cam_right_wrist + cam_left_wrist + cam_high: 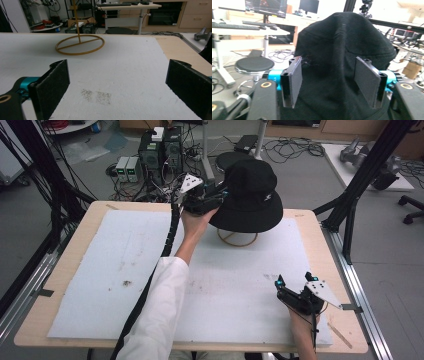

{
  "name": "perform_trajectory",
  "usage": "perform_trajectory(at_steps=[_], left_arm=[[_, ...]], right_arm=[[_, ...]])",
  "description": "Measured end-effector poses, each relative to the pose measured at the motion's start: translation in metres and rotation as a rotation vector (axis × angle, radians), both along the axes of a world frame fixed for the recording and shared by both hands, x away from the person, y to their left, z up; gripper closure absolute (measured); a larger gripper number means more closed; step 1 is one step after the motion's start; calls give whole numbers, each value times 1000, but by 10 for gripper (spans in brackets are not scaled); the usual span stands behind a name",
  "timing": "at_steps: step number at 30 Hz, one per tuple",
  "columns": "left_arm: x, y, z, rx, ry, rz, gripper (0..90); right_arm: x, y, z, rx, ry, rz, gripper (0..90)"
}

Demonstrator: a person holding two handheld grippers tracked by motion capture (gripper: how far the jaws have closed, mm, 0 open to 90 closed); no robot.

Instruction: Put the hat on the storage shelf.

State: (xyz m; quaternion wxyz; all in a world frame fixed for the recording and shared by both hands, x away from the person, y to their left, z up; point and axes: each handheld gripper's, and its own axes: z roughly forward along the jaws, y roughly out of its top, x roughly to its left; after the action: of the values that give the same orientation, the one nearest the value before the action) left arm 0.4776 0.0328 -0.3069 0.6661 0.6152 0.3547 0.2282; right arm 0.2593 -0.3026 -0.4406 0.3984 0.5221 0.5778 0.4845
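Probably a robotics lab: black frame struts [361,167], floor cables [292,147], power units [160,151], monitors [265,7].

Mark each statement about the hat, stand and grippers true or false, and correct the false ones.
1. The hat is black. True.
2. The left gripper is at the hat. True: its open jaws flank the crown.
3. The right gripper holds the stand. False: it is open, with nothing between its jaws, near the table's front right.
4. The stand's base is square. False: it is a ring.
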Motion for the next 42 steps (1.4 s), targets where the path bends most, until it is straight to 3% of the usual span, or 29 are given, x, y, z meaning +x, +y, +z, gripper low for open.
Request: perform_trajectory(at_steps=[4,8,13,23,30,38,42], left_arm=[[-4,9,1,-5,-8,21,312],[-15,15,6,-5,-48,41,255],[-27,26,11,-2,-85,57,232],[-43,51,22,27,-102,69,232],[-61,71,14,35,-113,104,231],[-78,98,0,16,-114,141,219],[-85,104,-6,44,-116,145,217]], right_arm=[[0,0,0,-3,2,1,42],[1,0,0,3,4,0,42],[1,0,0,7,-1,-1,42],[1,0,0,8,4,-6,42],[0,0,0,12,-1,-5,42],[1,1,0,15,2,-2,42],[1,1,1,18,3,-3,42]])
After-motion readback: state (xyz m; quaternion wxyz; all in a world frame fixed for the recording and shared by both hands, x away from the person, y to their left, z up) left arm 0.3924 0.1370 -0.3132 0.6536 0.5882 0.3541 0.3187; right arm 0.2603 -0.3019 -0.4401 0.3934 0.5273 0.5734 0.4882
